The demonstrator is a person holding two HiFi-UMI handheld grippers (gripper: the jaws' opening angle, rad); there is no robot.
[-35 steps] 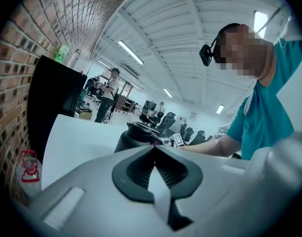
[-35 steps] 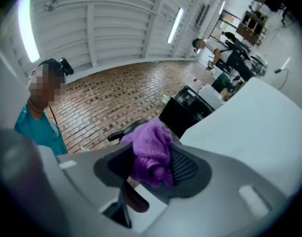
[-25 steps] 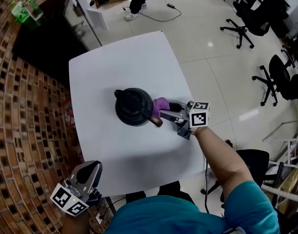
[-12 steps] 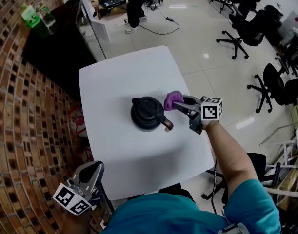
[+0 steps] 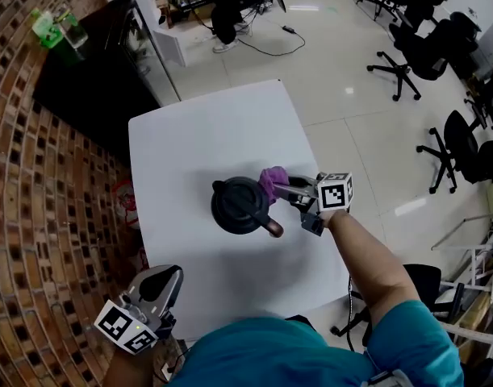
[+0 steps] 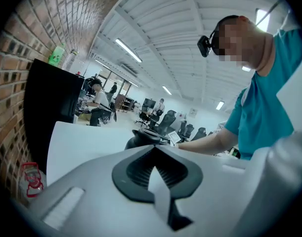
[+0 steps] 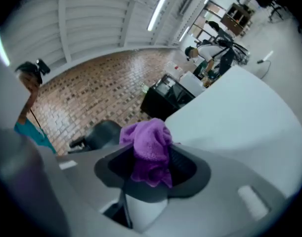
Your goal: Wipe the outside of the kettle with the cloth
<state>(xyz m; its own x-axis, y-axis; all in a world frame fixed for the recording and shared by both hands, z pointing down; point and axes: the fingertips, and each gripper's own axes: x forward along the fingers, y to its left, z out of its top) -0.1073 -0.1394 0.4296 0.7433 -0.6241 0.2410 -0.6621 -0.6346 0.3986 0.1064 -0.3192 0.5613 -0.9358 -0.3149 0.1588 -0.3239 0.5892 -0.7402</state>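
Note:
A black kettle (image 5: 238, 205) with a brown-tipped handle (image 5: 273, 229) stands in the middle of the white table (image 5: 198, 135). My right gripper (image 5: 282, 188) is shut on a purple cloth (image 5: 272, 181), and the cloth lies against the kettle's far right side. In the right gripper view the cloth (image 7: 151, 149) is bunched between the jaws of the right gripper (image 7: 153, 154), with the kettle (image 7: 99, 135) just to the left behind it. My left gripper (image 5: 159, 285) hangs shut and holding nothing off the table's near left corner. From the left gripper (image 6: 153, 149), the kettle (image 6: 142, 138) shows beyond the fingertips.
A black cabinet (image 5: 89, 67) with green bottles (image 5: 51, 27) stands against the brick wall (image 5: 28, 216) at the left. Office chairs (image 5: 452, 139) stand on the floor at the right. A seated person (image 5: 228, 10) is beyond the table's far edge. A red item (image 5: 125, 196) lies on the floor beside the table.
The right gripper with the cloth has come back from just off the kettle's far right to lie against its side. The left gripper stays low at the near left.

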